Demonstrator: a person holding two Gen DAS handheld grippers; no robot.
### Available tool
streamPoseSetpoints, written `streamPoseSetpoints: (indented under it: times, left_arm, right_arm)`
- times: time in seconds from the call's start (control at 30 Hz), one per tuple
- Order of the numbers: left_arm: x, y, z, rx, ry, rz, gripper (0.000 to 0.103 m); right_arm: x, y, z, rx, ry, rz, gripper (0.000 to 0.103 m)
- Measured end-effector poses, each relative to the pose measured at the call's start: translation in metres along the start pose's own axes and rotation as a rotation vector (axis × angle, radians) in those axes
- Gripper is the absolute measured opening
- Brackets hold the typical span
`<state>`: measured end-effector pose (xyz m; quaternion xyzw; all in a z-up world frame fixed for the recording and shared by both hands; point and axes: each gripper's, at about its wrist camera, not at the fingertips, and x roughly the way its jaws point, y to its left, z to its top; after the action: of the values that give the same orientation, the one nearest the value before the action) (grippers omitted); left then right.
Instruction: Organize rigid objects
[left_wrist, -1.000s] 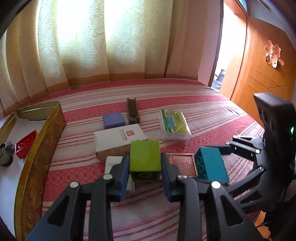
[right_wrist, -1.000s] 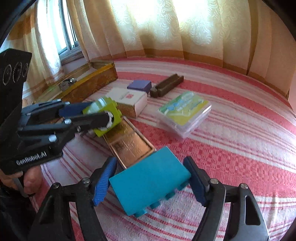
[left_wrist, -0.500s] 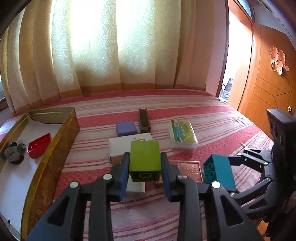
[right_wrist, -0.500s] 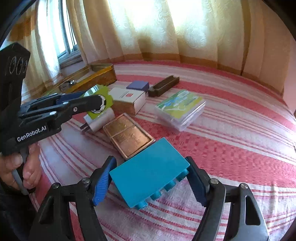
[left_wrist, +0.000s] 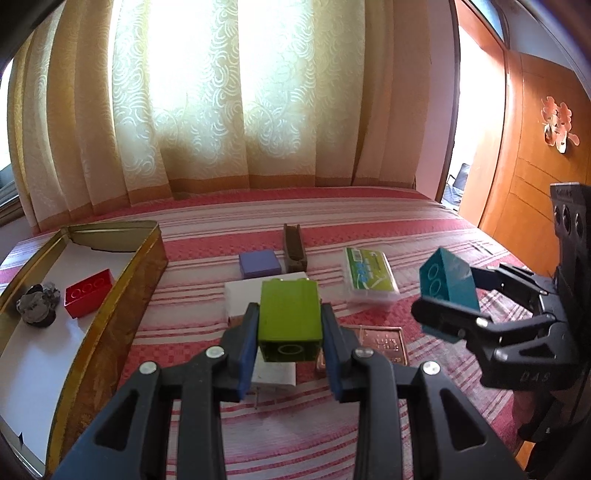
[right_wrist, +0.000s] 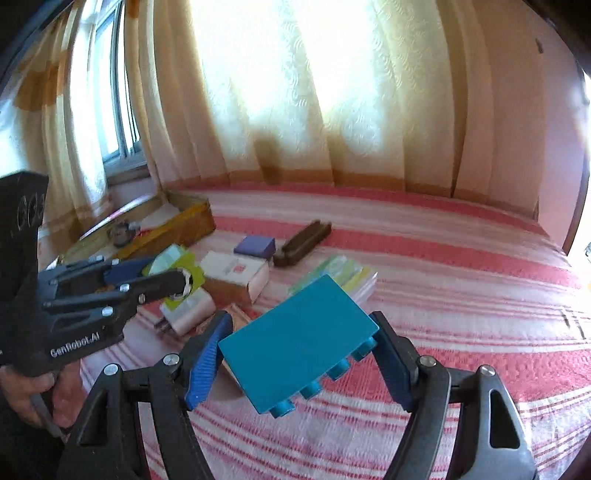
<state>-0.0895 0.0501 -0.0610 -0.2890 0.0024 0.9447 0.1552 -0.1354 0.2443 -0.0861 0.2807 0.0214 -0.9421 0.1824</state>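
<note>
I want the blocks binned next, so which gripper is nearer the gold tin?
Left. The left gripper, holding the green block, is beside the gold tin; the right gripper is farther, past the left one.

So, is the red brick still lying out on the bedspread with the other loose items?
No, the red brick lies inside the gold tin at the left, beside a small grey object.

A bed with a red-and-white striped cover (left_wrist: 369, 229) carries a gold tin tray (left_wrist: 122, 295), a purple box (left_wrist: 258, 263), a dark brown holder (left_wrist: 294, 249), a white carton (left_wrist: 243, 295), a green-labelled clear case (left_wrist: 369, 278), a copper plate (left_wrist: 384, 341) and a white plug adapter (right_wrist: 188, 312).
</note>
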Motion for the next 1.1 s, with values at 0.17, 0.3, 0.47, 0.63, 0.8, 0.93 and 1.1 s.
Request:
streamPoseSetpoints:
  times: [0.17,0.3,0.47,0.63,0.8,0.93,1.1]
  left_arm:
    - [0.000,0.008,0.000,-0.025,-0.002,0.006,0.031]
    - [-0.002,0.013,0.001,-0.041,-0.009,0.014,0.031]
    - [-0.004,0.018,0.000,-0.055,-0.019,0.022,0.031]
    - [-0.006,0.020,-0.001,-0.047,-0.035,0.042,0.031]
    - [-0.009,0.026,-0.002,-0.047,-0.047,0.067,0.031]
    - [-0.010,0.031,-0.001,-0.051,-0.052,0.072,0.031]
    - [-0.012,0.037,-0.001,-0.064,-0.059,0.075,0.031]
  right_arm:
    - [-0.001,-0.002,0.006,0.019,-0.040,-0.018,0.076]
    - [-0.002,0.002,0.010,0.027,-0.090,-0.032,0.076]
    - [-0.004,0.007,0.013,0.025,-0.139,-0.048,0.076]
    - [-0.006,0.010,0.014,0.035,-0.168,-0.065,0.076]
    - [-0.005,0.015,0.015,0.035,-0.180,-0.065,0.076]
    - [-0.004,0.020,0.016,0.032,-0.194,-0.059,0.076]
    - [0.000,0.028,0.018,0.020,-0.188,-0.045,0.076]
